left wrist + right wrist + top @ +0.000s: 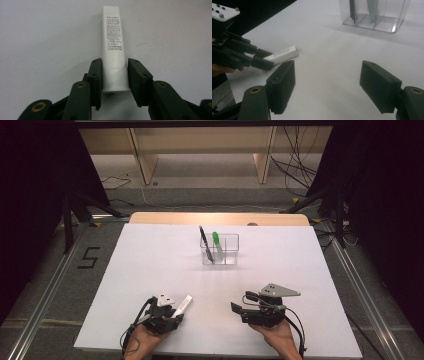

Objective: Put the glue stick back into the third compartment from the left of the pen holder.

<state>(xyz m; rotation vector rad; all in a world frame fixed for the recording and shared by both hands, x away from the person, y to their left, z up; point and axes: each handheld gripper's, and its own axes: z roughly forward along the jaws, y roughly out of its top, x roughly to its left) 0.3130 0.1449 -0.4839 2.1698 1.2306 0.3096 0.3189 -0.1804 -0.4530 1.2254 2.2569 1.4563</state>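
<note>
A person is sitting at a white table (150,270) with a two-jaw gripper in each hand. The left gripper (114,75) is lying low near the table's front edge, its jaws standing on either side of a white glue stick (112,50) that is resting on the surface. The left pad is lying against the tube; beside the right pad a thin gap is showing, so the stick is bracketed rather than firmly clamped. The grip is falling on the tube's near end, by its flared base, with the printed length pointing away toward the middle of the table — likely so the free end can be aimed into a container.

The right gripper (328,82) is waiting near the front edge, well apart from the stick, with its jaws spread wide and nothing between them — it appears to be standing by.

Farther back, near the table's centre, a clear plastic organizer (227,251) is standing upright, divided into compartments. A black pen (205,242) and a green-capped marker (217,244) are leaning in its left compartments, suggesting the stick belongs there too.

Around the table, grey carpet, metal floor rails (45,290), black stand legs (75,210), loose cables (295,165) and pale wooden furniture (200,150) are showing in a dim room.
</note>
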